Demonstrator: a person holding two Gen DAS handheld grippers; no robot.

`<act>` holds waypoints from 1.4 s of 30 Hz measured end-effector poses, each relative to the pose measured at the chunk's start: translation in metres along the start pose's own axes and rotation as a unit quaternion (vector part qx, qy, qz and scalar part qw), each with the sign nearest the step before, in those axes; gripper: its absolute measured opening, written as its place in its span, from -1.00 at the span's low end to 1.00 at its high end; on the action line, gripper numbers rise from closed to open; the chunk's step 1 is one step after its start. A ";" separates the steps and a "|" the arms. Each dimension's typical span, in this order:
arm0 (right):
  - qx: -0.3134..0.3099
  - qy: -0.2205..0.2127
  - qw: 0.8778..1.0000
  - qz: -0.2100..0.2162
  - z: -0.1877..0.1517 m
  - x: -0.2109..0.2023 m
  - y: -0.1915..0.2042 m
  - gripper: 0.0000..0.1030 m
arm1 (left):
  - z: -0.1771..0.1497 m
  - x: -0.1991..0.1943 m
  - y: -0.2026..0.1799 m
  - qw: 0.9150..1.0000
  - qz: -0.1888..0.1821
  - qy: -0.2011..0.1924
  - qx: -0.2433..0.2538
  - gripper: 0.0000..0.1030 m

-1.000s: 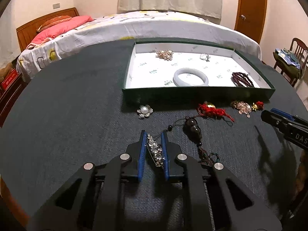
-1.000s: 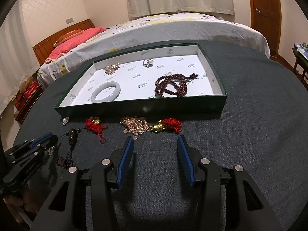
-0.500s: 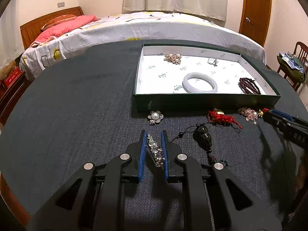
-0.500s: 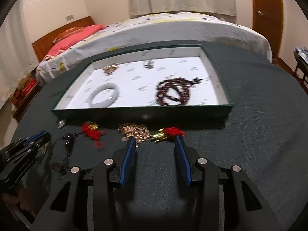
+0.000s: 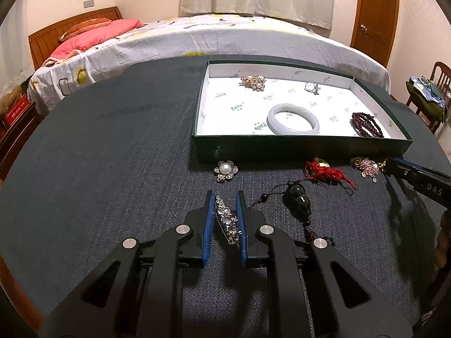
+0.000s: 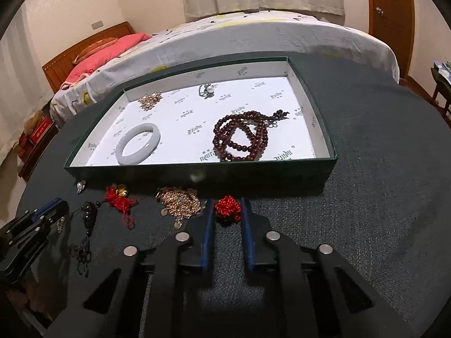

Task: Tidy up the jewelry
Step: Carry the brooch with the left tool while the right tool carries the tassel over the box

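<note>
left gripper [image 5: 224, 205] jaws clamp the rhinestone clip [image 5: 225, 218] above the desk [image 5: 112, 169]; right gripper [image 6: 227, 215] jaws have just been closing on the red knot [image 6: 227, 211] (both likely bound for the box [image 6: 197, 176]).

Both tools look alike. The left gripper [image 5: 224, 197] has matte black, angular arms with triangular cut-outs near the lower corners of the frame, four round silver screw heads set in a shallow arc, and ribbed blue pads lining the inner faces of its fingers. The right gripper [image 6: 227, 203] shows the same black arms, silver screws and blue pads. At the right edge of the left view, its side bears pale letters, seemingly "DAS".
</note>
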State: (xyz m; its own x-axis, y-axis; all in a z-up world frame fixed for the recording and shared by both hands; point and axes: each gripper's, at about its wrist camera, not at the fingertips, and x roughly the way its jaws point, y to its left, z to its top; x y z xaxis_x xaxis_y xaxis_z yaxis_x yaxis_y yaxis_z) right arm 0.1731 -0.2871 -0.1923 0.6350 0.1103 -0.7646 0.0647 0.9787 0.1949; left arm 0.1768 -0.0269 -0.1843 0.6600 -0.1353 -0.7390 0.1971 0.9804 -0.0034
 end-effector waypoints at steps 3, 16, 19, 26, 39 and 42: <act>0.006 -0.001 1.000 0.003 -0.003 -0.003 -0.002 -0.69 | 0.000 0.000 -0.001 1.000 0.000 -0.002 0.002 -0.71; 0.001 -0.030 1.000 0.003 0.000 -0.032 0.000 -0.71 | 0.008 -0.018 -0.008 1.000 -0.006 -0.027 0.007 -0.71; 0.000 -0.035 0.999 0.004 0.000 -0.039 0.001 -0.71 | 0.012 -0.024 -0.010 0.999 -0.008 -0.033 0.008 -0.71; -0.003 -0.043 0.999 0.001 0.001 -0.049 0.001 -0.71 | 0.019 -0.033 -0.012 0.999 -0.010 -0.047 0.009 -0.71; -0.016 -0.081 0.997 0.004 0.028 -0.067 0.007 -0.71 | 0.051 -0.040 -0.020 0.997 -0.027 -0.076 0.014 -0.71; -0.027 -0.100 0.995 0.006 0.046 -0.069 0.012 -0.71 | 0.071 -0.038 -0.026 0.995 -0.037 -0.091 0.016 -0.71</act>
State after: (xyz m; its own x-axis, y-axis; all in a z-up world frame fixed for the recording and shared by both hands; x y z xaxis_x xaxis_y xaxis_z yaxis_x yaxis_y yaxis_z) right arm 0.1656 -0.2906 -0.1095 0.7769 0.0905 -0.6231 0.0182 0.9860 0.1659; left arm 0.1981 -0.0570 -0.1088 0.7622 -0.2326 -0.6041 0.2704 0.9623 -0.0293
